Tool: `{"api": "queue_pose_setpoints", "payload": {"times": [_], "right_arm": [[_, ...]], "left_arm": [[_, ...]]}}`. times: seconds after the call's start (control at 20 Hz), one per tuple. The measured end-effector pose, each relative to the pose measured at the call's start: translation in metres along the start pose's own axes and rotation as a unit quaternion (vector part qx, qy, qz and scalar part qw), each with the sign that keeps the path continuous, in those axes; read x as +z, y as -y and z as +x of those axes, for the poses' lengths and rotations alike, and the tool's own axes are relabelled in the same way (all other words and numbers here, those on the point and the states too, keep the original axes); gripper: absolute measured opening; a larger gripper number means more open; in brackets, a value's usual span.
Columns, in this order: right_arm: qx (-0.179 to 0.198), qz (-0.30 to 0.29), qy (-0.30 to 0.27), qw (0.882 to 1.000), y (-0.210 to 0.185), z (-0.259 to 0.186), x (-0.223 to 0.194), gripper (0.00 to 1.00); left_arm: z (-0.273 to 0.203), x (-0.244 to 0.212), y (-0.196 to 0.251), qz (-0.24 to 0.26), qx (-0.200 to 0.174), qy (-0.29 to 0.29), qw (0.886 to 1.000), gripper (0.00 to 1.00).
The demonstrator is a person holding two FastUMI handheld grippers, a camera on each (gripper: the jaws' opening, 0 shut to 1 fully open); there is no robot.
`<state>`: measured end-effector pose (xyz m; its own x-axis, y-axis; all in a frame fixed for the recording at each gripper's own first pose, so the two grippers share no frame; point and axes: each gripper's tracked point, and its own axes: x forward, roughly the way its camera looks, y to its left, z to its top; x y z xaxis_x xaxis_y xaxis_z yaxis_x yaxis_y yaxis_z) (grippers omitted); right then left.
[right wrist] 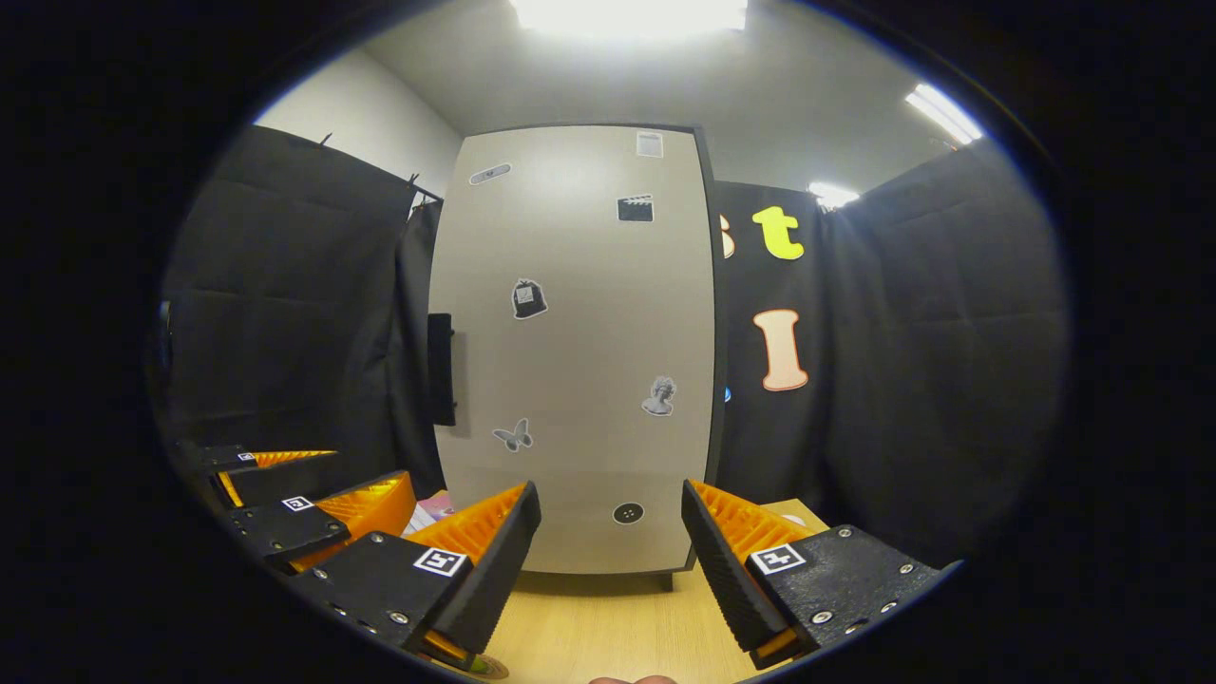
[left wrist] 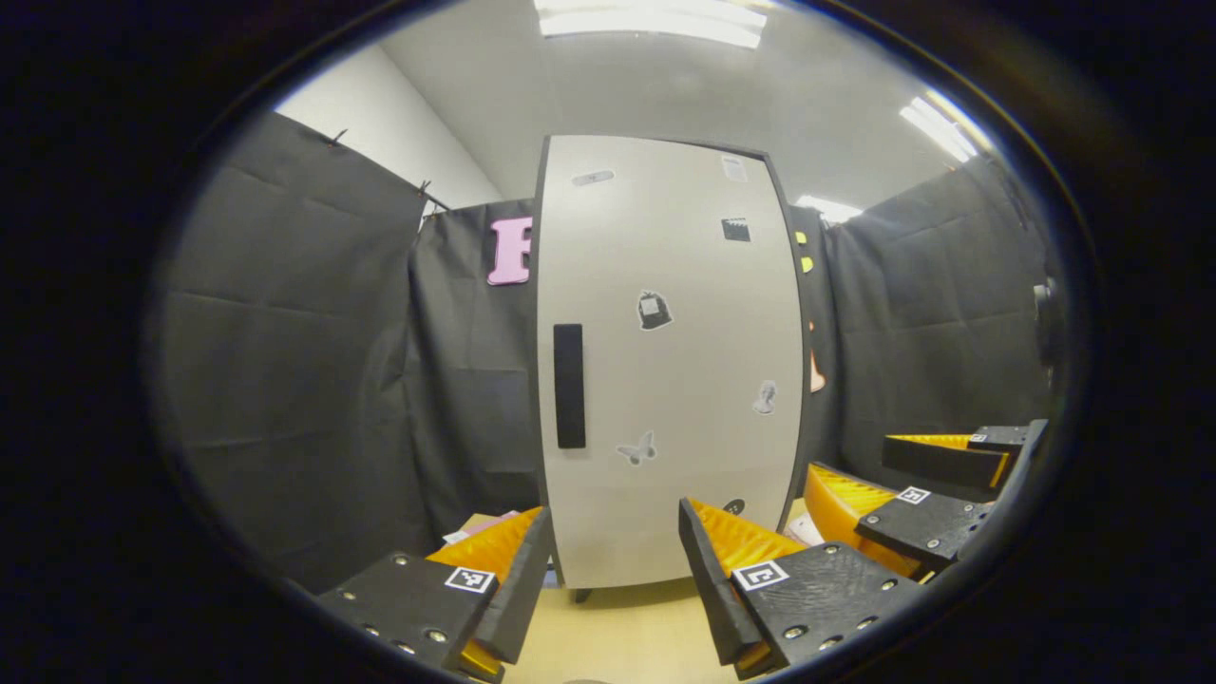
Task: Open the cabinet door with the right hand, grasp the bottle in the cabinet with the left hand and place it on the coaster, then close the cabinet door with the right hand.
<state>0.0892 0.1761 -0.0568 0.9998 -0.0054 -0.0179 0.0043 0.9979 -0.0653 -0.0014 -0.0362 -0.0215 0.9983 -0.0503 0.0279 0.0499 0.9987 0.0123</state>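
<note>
Cabinet door [left wrist: 670,361] stands closed before you, its black handle [left wrist: 569,385] untouched; your left gripper [left wrist: 613,579] and right gripper [right wrist: 608,546] both hang released near it.

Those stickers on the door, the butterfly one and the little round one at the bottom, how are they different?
The butterfly has spread wings and looks pale grey; the round sticker is a plain dark disc. The butterfly sits higher on the door, on the side with the handle; the round sticker sits lower, nearer the opposite edge. Both lie flat on the shut door.
</note>
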Motion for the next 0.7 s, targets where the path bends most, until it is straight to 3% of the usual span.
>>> {"api": "queue_pose_setpoints", "payload": {"times": [0.2, 0.25, 0.3, 0.35, 0.45, 0.5, 0.7], "right_arm": [[-0.004, 0.001, 0.005, 1.0, 0.0021, -0.0025, 0.0037, 0.92], [-0.007, 0.003, 0.006, 1.0, 0.0024, -0.0038, 0.0037, 0.92], [-0.009, 0.006, 0.007, 1.0, 0.0032, -0.0033, 0.0038, 0.92], [-0.012, 0.007, 0.006, 1.0, 0.0035, -0.0033, 0.003, 0.92], [-0.007, 0.011, 0.006, 1.0, 0.0006, -0.0048, 0.0027, 0.92], [-0.007, 0.01, 0.007, 1.0, 0.0011, -0.0055, 0.0039, 0.92], [-0.003, 0.014, 0.002, 1.0, -0.0005, -0.006, -0.0012, 0.92]], "left_arm": [[0.0015, 0.0052, -0.0008, 0.003, 0.008, 0.009, 1.0, 0.75], [0.0022, 0.0064, -0.0014, 0.005, 0.011, 0.014, 1.0, 0.7], [0.0031, 0.0057, -0.0011, 0.006, 0.013, 0.016, 1.0, 0.75], [0.0033, 0.0057, -0.0014, 0.005, 0.015, 0.016, 1.0, 0.7], [0.0033, 0.0058, -0.0022, 0.004, 0.02, 0.017, 1.0, 0.7], [0.0046, 0.0053, -0.0018, 0.003, 0.021, 0.017, 1.0, 0.75], [0.0046, 0.0051, -0.0018, 0.003, 0.021, 0.017, 1.0, 0.75]]}}
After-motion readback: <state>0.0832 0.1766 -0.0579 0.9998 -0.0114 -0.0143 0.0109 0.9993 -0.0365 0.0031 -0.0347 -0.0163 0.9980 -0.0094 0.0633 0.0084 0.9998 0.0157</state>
